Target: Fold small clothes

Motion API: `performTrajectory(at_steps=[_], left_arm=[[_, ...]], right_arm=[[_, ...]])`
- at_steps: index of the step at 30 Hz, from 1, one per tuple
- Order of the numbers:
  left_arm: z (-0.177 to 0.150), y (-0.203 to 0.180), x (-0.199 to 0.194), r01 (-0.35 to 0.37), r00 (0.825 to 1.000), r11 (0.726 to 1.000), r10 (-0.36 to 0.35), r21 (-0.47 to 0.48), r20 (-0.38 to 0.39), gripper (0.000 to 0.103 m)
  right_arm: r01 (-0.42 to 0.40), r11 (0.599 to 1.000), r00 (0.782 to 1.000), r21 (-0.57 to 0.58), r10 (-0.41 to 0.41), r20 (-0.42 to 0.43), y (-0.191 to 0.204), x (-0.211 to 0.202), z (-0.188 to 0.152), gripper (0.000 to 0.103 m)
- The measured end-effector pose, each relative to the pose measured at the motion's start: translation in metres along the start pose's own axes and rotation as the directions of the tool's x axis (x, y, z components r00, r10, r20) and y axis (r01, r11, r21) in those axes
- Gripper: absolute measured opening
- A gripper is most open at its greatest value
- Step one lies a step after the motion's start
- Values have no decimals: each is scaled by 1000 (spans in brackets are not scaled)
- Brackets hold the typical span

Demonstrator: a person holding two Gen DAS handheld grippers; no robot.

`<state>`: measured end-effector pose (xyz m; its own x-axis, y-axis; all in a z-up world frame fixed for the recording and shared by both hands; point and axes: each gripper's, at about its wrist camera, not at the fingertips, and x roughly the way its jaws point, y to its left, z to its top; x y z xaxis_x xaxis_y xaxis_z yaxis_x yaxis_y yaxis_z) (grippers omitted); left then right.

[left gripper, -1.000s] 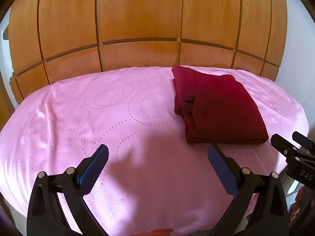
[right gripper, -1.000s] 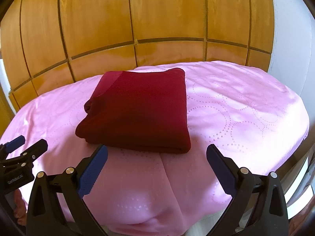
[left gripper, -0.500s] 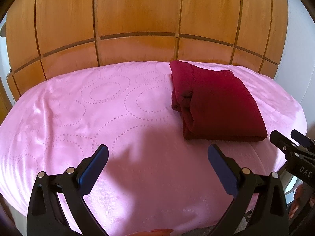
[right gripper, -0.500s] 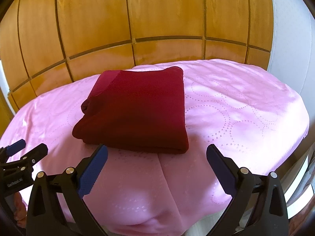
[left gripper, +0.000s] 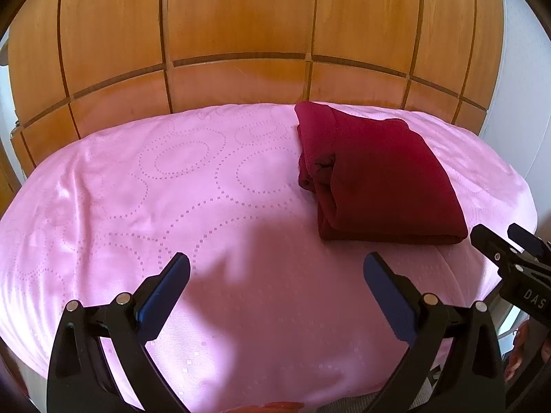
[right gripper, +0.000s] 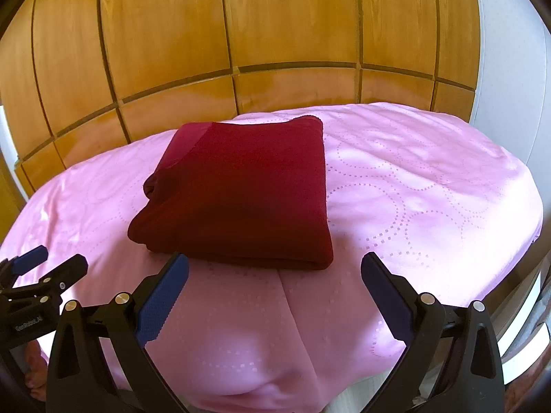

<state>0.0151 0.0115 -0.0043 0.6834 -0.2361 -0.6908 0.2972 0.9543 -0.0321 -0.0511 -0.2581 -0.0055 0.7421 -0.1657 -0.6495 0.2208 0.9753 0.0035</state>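
Note:
A dark red garment [left gripper: 375, 175] lies folded into a thick rectangle on the pink cloth [left gripper: 193, 186]; it also shows in the right wrist view [right gripper: 241, 192]. My left gripper [left gripper: 275, 275] is open and empty, low over the pink cloth, to the left of and nearer than the garment. My right gripper [right gripper: 274, 273] is open and empty, just in front of the garment's near folded edge, not touching it. Each gripper shows at the edge of the other's view: the right one [left gripper: 513, 251], the left one [right gripper: 41, 265].
The pink cloth [right gripper: 413, 189] with dotted circles covers a rounded table. Wooden panelled doors [left gripper: 241, 27] stand close behind it. A white wall [right gripper: 509, 51] is at the right. The table's edge drops off at the right and front.
Both grippers have drawn back and risen slightly, so the table and garment sit a little lower and farther. The garment has not moved. Both grippers stay open.

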Motion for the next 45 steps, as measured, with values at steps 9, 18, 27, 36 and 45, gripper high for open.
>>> performTrajectory(at_steps=[9,18,27,36,45], left_arm=[[0,-1,3,7,1000,1000,-7,-16,-16,101],[0,-5,3,22,1000,1000,-22,4,-14,101],[1,-14,4,12,1000,999,-12,30,-15,100],[3,-21,11,12,999,998,-9,57,-39,100],[9,-15,32,-4,994,1000,7,30,-109,101]], right_arm=[[-7,1000,1000,3,7,-5,-1,2,1,99],[-11,1000,1000,8,11,-4,-1,3,1,99],[-16,1000,1000,15,16,-10,-4,5,0,99],[-20,999,999,26,21,-24,-10,13,0,99],[-9,998,999,66,12,-44,-36,47,23,99]])
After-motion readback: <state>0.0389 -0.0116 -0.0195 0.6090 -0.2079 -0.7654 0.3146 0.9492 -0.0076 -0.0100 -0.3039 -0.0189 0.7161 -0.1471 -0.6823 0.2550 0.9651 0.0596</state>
